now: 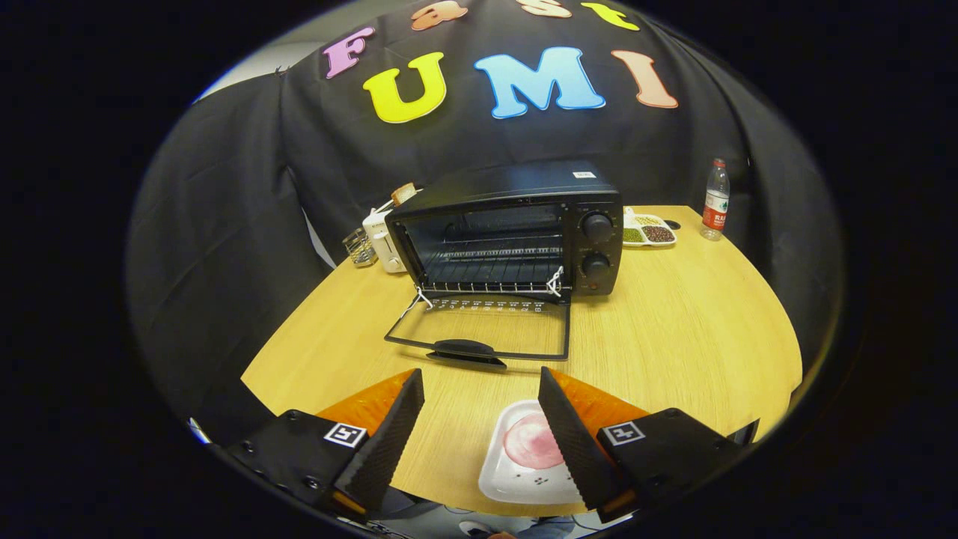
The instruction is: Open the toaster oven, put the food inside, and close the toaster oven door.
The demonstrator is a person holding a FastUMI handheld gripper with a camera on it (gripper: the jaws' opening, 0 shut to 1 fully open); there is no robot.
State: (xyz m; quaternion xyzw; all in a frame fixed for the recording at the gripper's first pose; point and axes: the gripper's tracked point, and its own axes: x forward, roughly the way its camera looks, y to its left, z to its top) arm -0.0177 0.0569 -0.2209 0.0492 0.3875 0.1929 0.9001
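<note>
Gripper view shows my gripper [479, 419] with fingers spread and empty above the plate of food [528, 453], the toaster oven [516, 224] beyond with its door [479, 329] already down, so I judge grasping the plate comes next.

Gripper [479, 378] with square coded tags

Staged recording booth, not real kitchen; black cloth wall [224, 224] behind wooden table [673, 329]; toaster oven [516, 228] on it.
</note>
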